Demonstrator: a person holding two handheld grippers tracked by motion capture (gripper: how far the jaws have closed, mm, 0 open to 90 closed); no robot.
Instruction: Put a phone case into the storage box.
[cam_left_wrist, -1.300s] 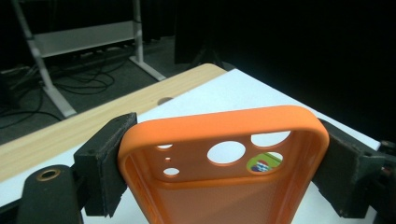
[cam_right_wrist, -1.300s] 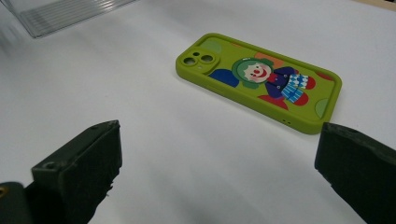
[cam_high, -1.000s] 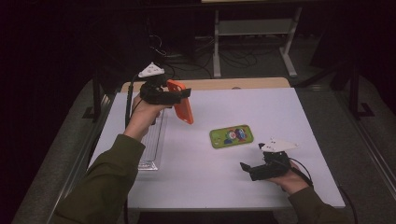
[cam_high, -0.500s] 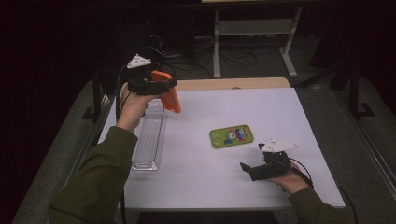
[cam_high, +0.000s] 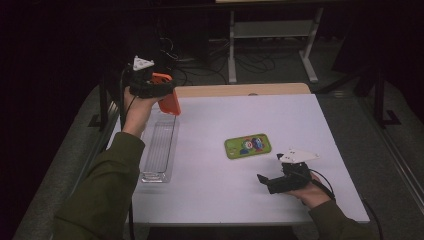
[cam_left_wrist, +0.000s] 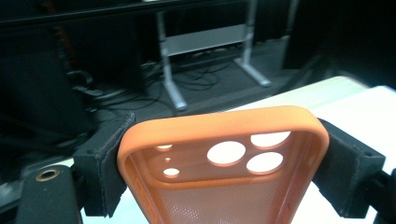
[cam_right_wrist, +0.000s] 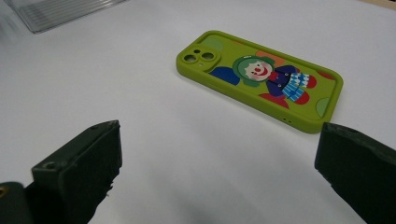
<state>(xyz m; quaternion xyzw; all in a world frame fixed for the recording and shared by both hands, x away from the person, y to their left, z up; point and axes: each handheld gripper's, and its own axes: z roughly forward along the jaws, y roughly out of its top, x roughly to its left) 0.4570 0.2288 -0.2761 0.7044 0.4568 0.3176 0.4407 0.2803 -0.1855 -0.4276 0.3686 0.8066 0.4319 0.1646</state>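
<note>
- Orange silicone phone case (cam_left_wrist: 224, 158) sits pinched across its width between my left gripper's (cam_high: 162, 92) 2 black jaws; the left gripper view shows the pads pressing both long edges, with the camera cut-outs facing me.
- From the high view I read that gripper as held up in the air over the far left corner of the white table (cam_high: 250, 200), above the far end of the clear plastic tray (cam_high: 159, 150), so the case touches neither the table nor the tray.
- My judgement: the pick-up of case 1 is done and the carry is under way. Setting it down is not yet done, and the tray looks like the likely place, though I cannot be sure of that.
- Green phone case (cam_right_wrist: 261, 77) with the clown print lies flat on the table, untouched, near the middle and well apart from the orange one.
- My right gripper (cam_high: 275, 180) rests low at the near right of the table with its jaws spread wide and nothing between them. In the right gripper view the green case lies just ahead of the jaws, nearer the right-hand one, not touching either.
- Left to do, as I judge it: release the orange case, then deal with case 2.
</note>
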